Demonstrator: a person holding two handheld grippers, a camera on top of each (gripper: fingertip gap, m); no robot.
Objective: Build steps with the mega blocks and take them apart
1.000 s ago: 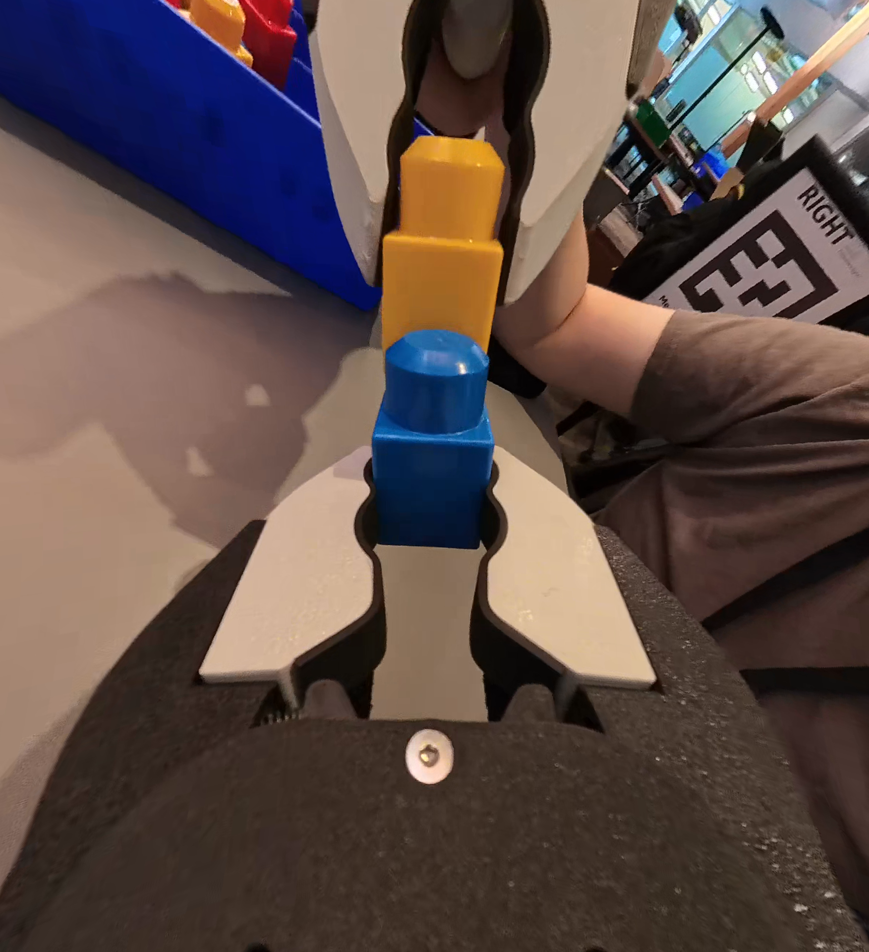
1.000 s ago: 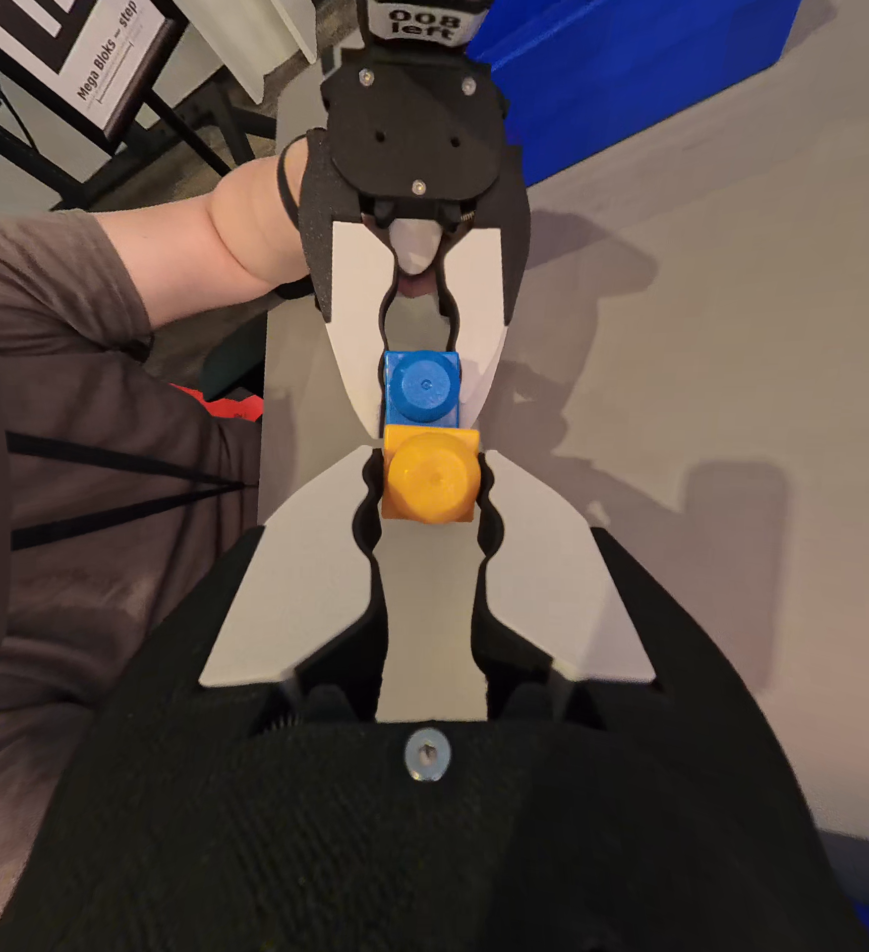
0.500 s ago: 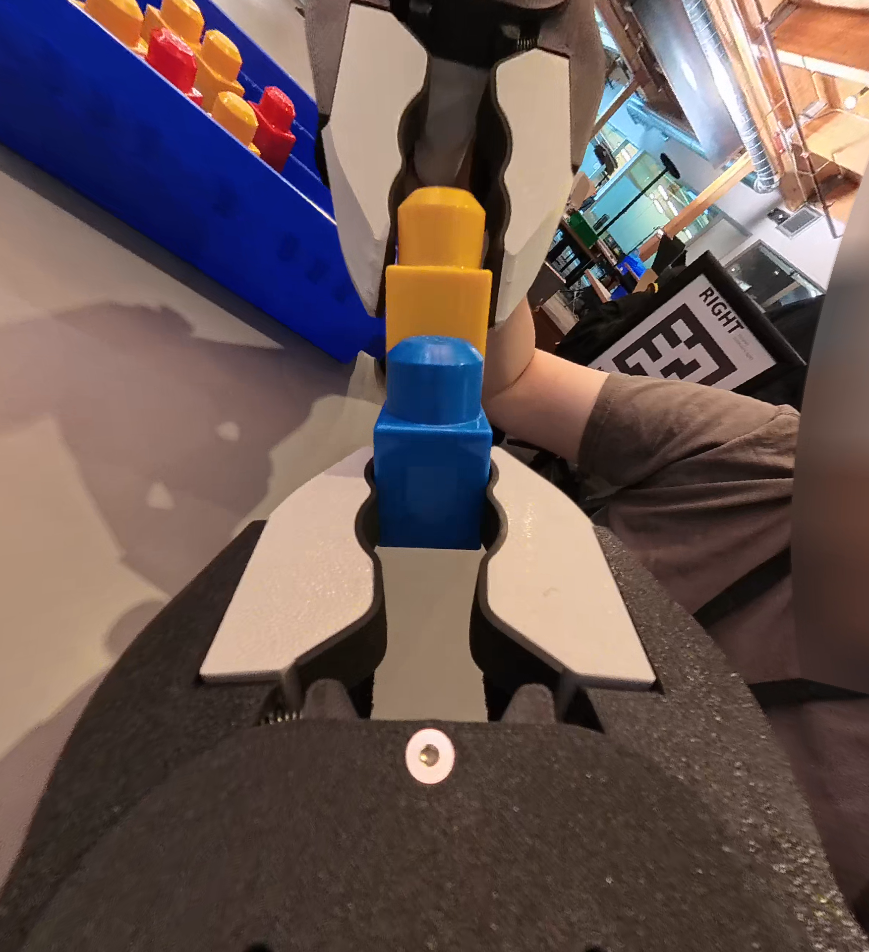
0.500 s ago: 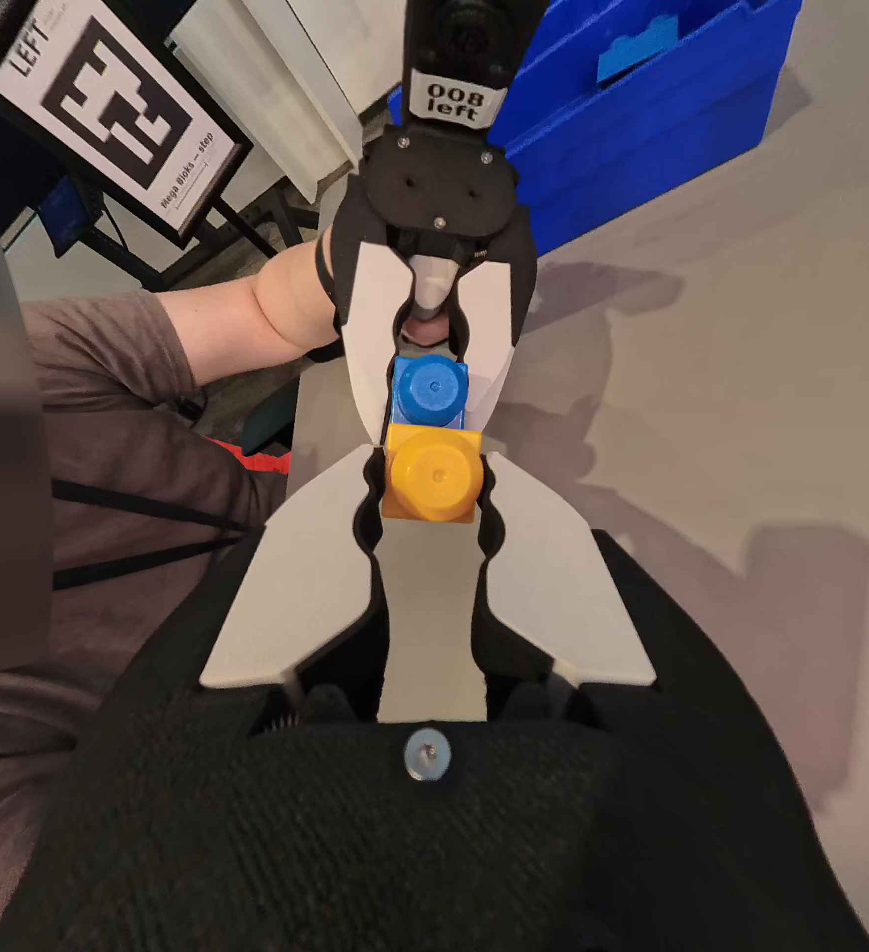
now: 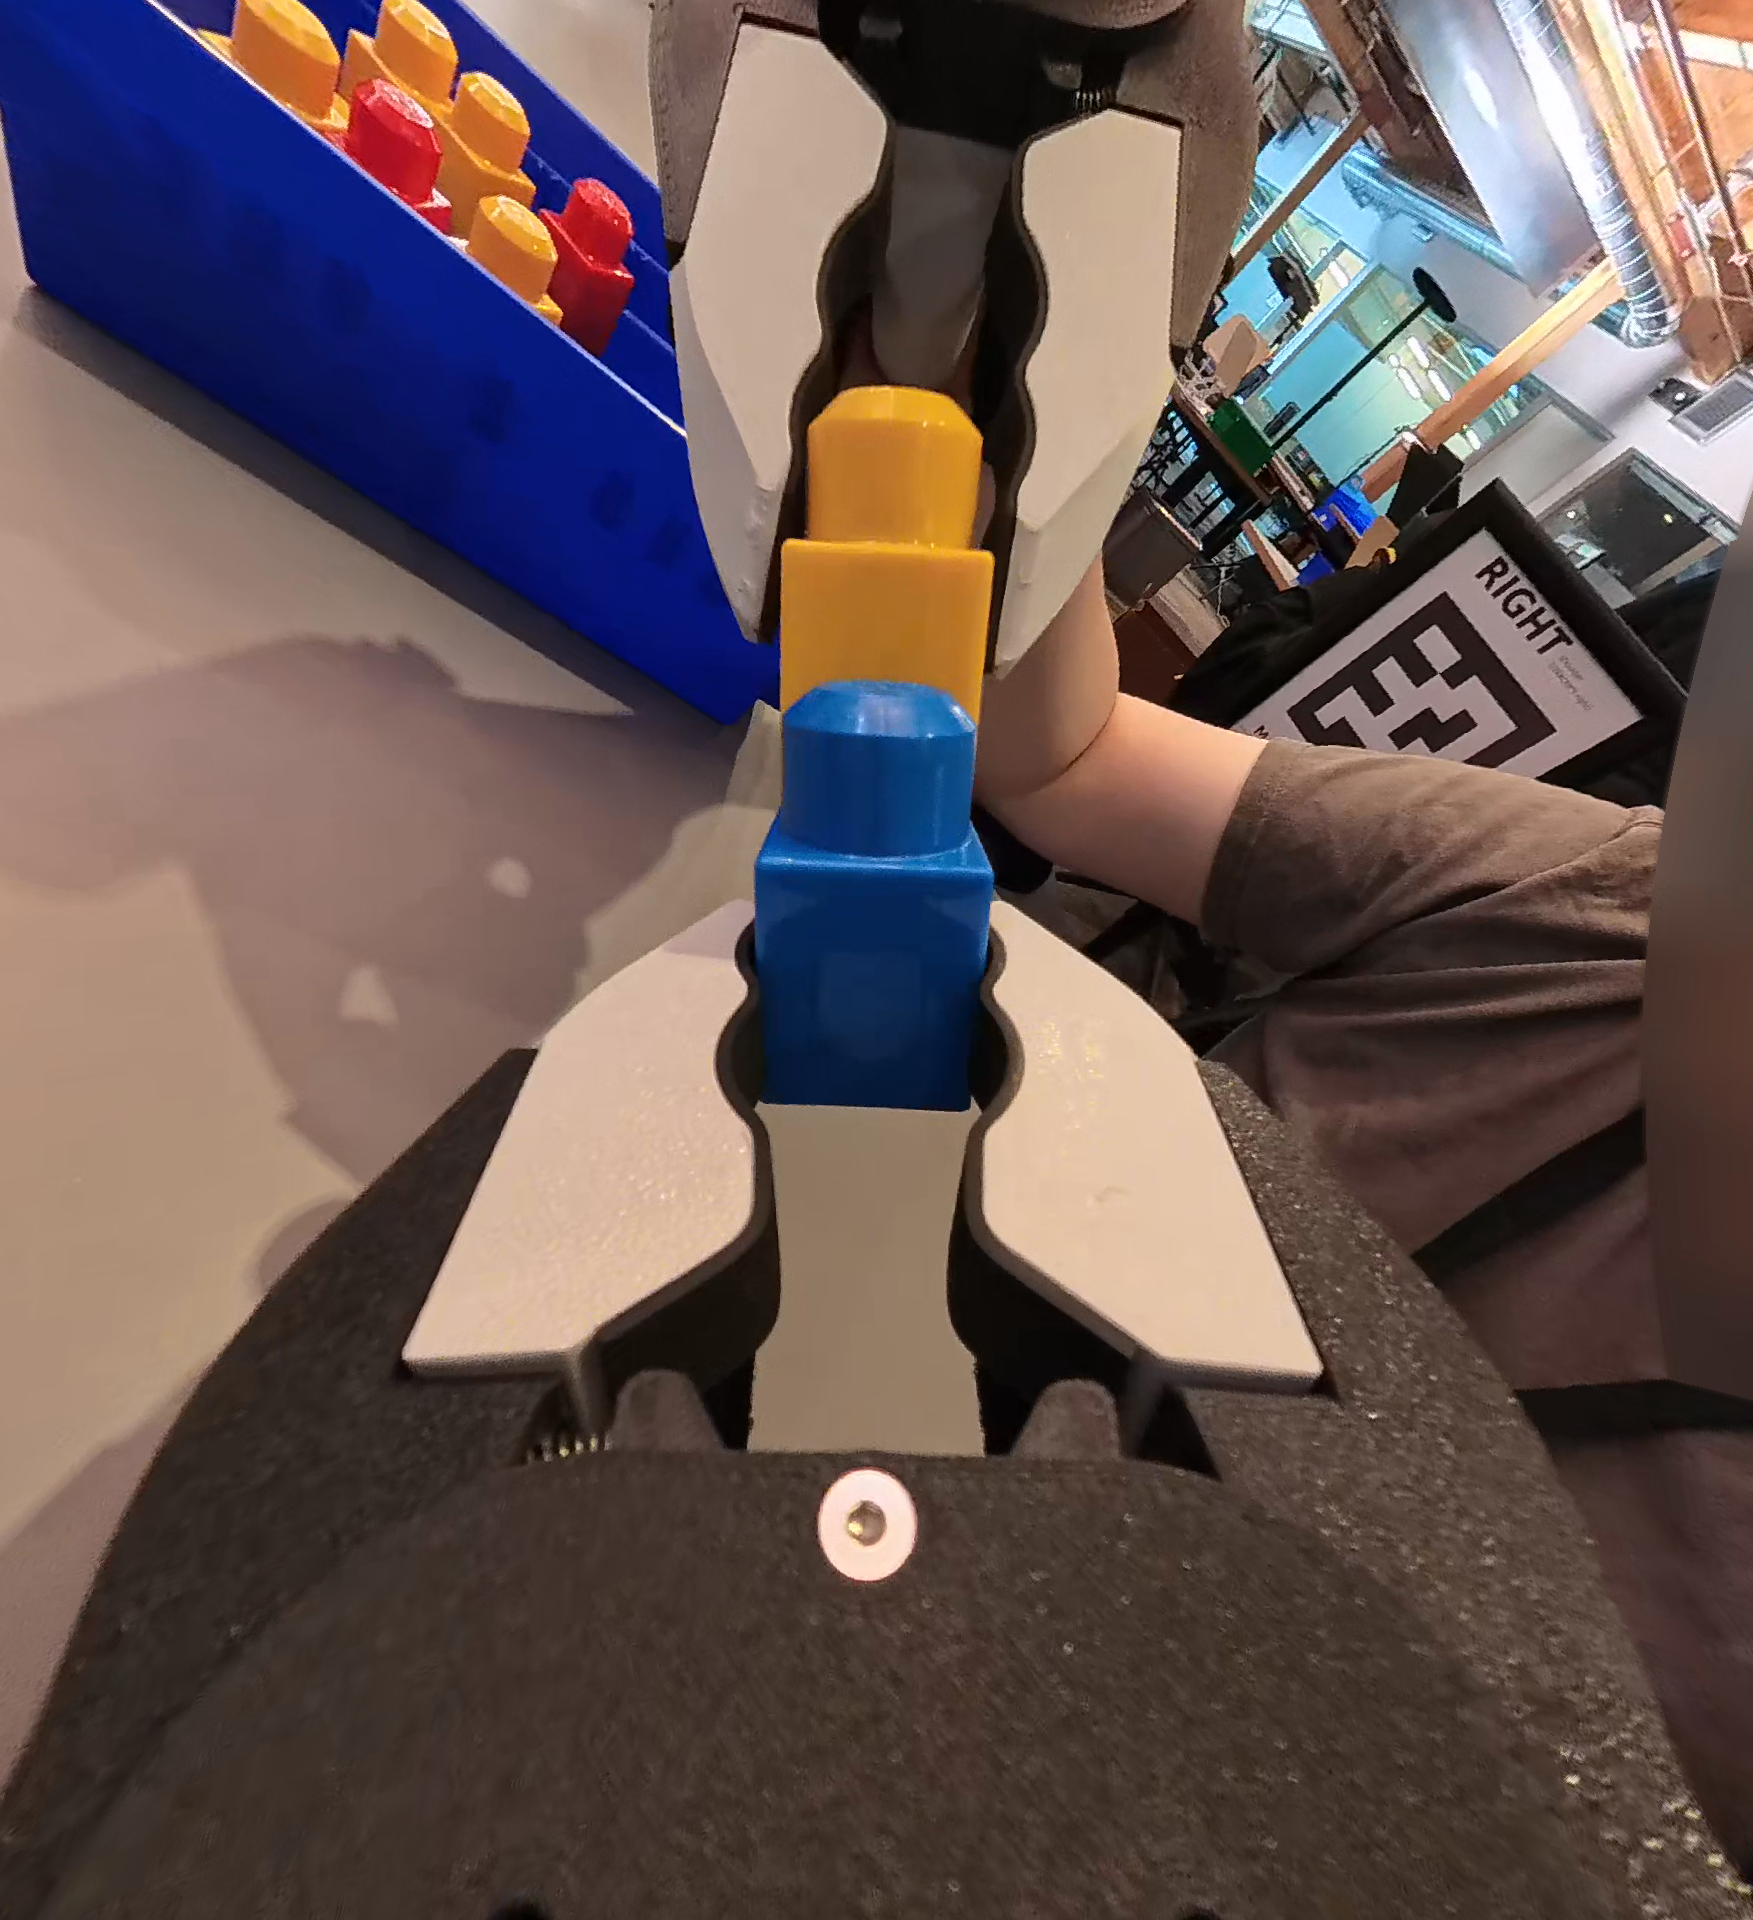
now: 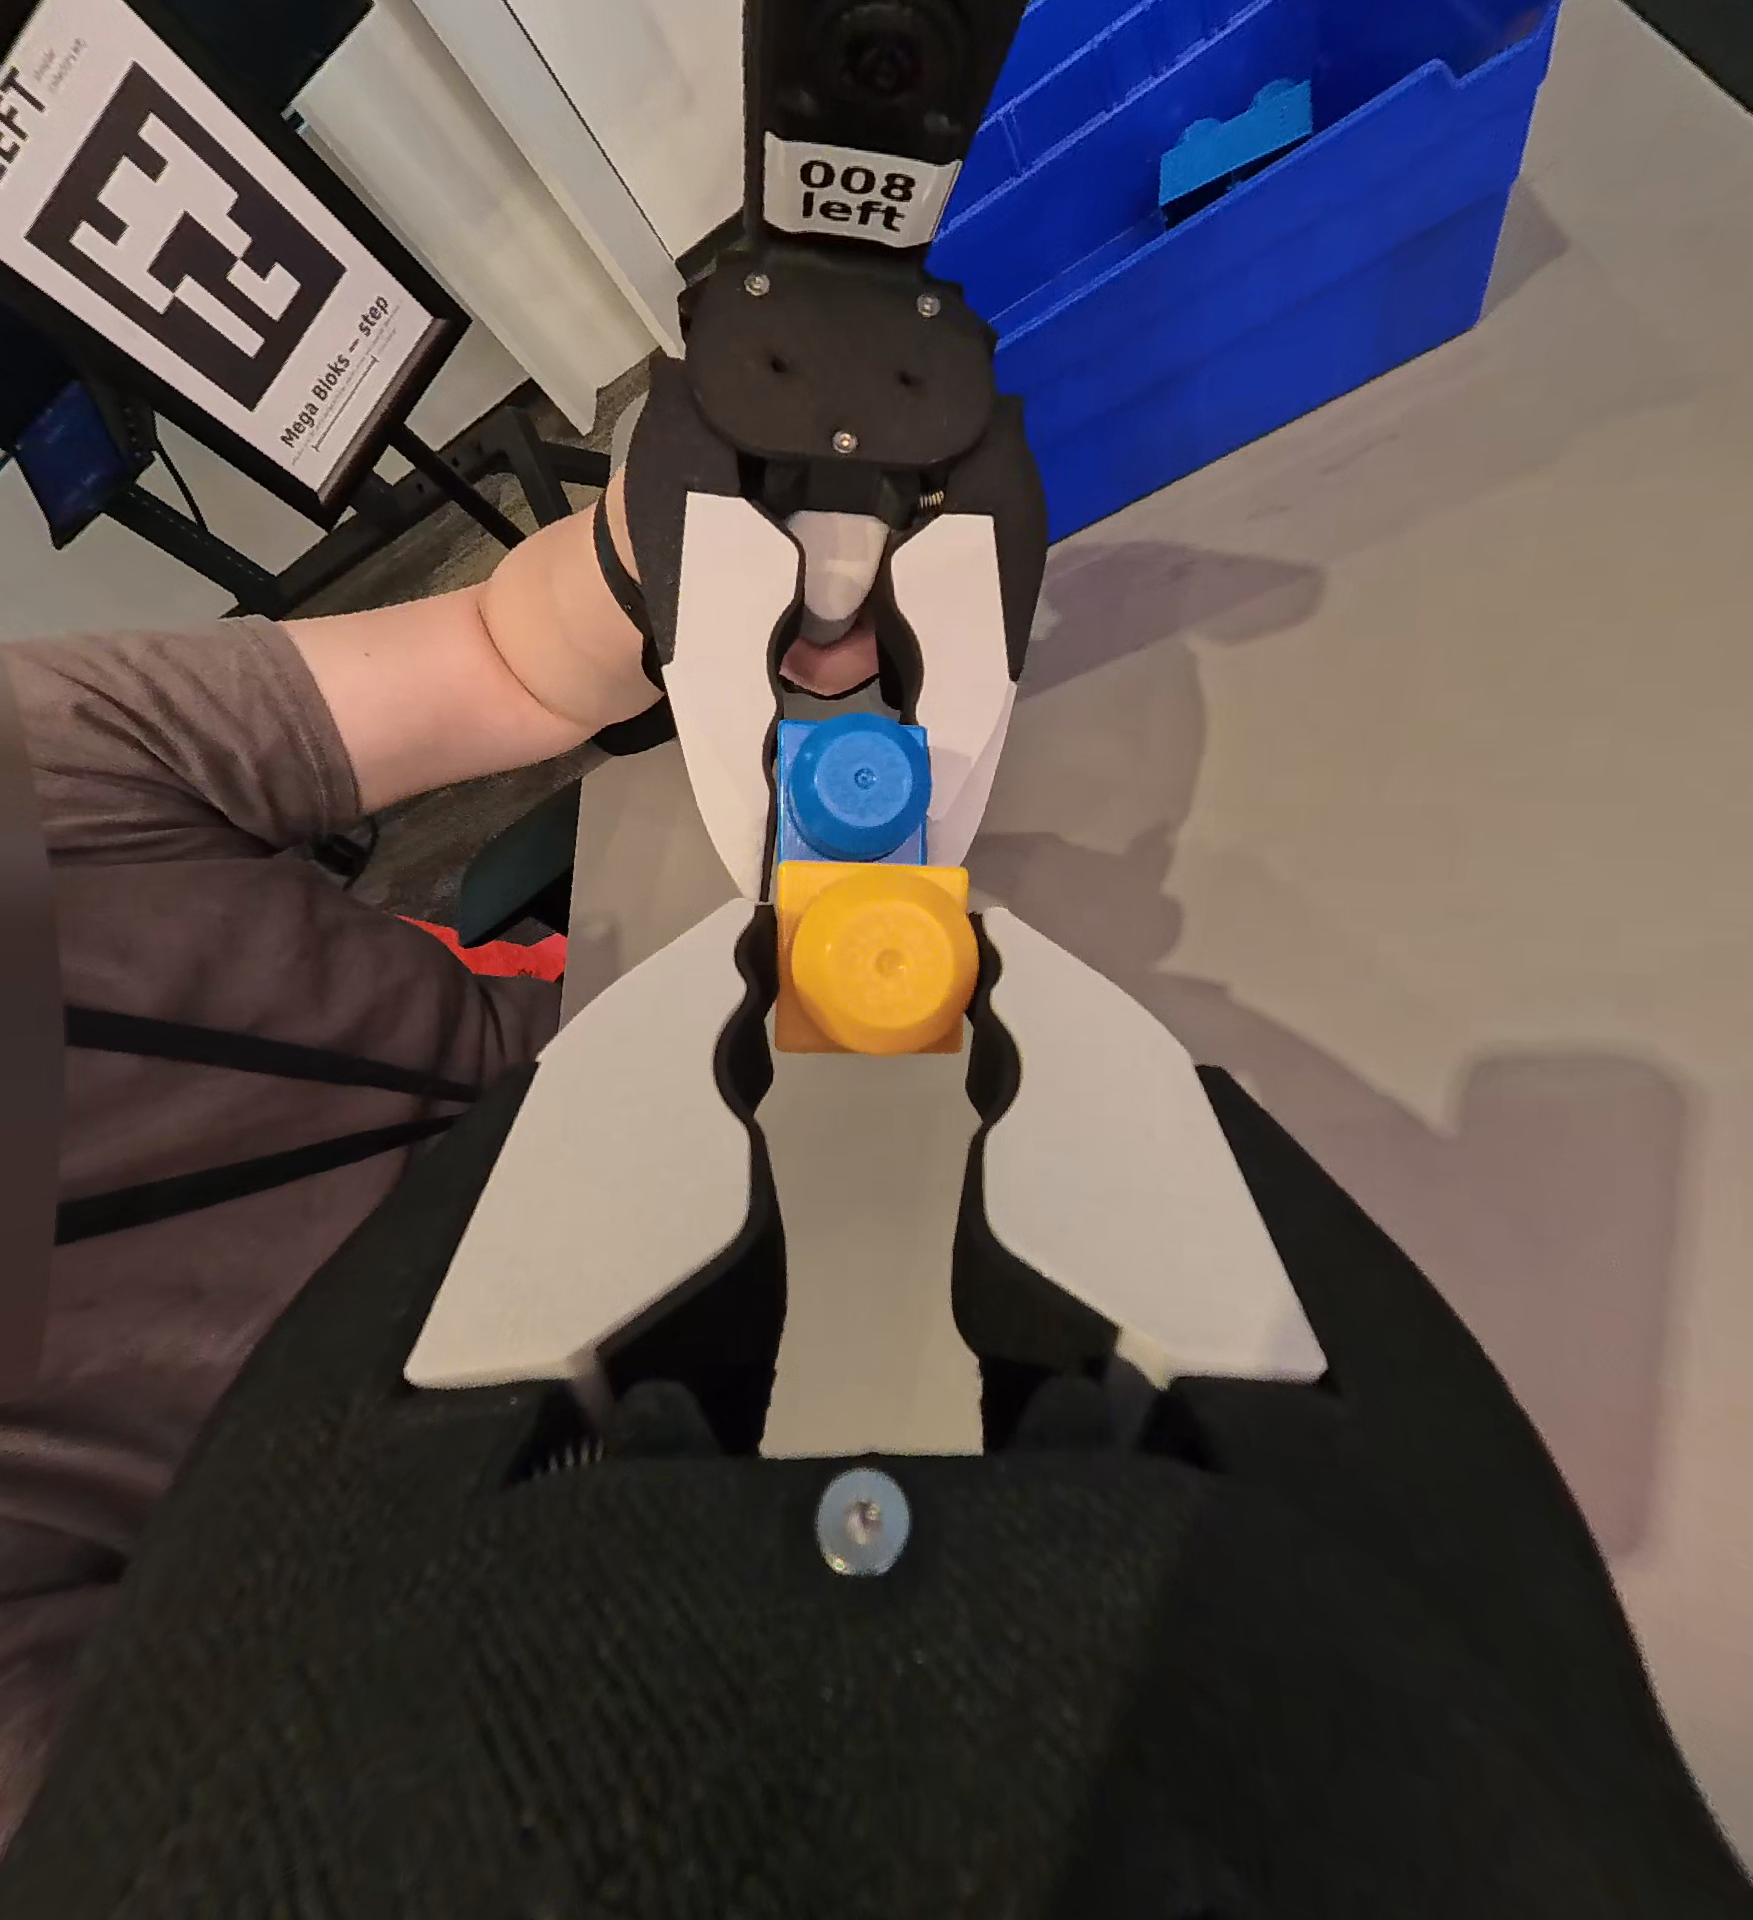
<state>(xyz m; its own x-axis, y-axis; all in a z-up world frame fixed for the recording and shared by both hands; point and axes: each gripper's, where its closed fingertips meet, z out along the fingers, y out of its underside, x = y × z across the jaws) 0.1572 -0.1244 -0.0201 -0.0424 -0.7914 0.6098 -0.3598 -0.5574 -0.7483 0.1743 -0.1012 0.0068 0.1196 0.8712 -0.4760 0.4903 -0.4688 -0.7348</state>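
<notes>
The left gripper clamps the blue block between its two white fingers, stud pointing away from the camera, and the block is lifted clear of the grey table. Facing it head-on, the right gripper is closed on the yellow block, which its own camera sees stud-first. The two blocks meet in mid-air between the opposed grippers: in the left wrist view the blue stud sits against the lower edge of the yellow block; whether they are pressed together or only touching cannot be told. In the left wrist view, a blue bin stands on the table at the far left, holding yellow and red blocks with their studs up. Right of the blocks, a bare forearm and a brown sleeve reach in, with a framed black-and-white marker sign behind them. In the right wrist view another marker sign stands at the far left, then the person's other forearm, then the blocks, and at the upper right the bin with a blue piece lying inside.
</notes>
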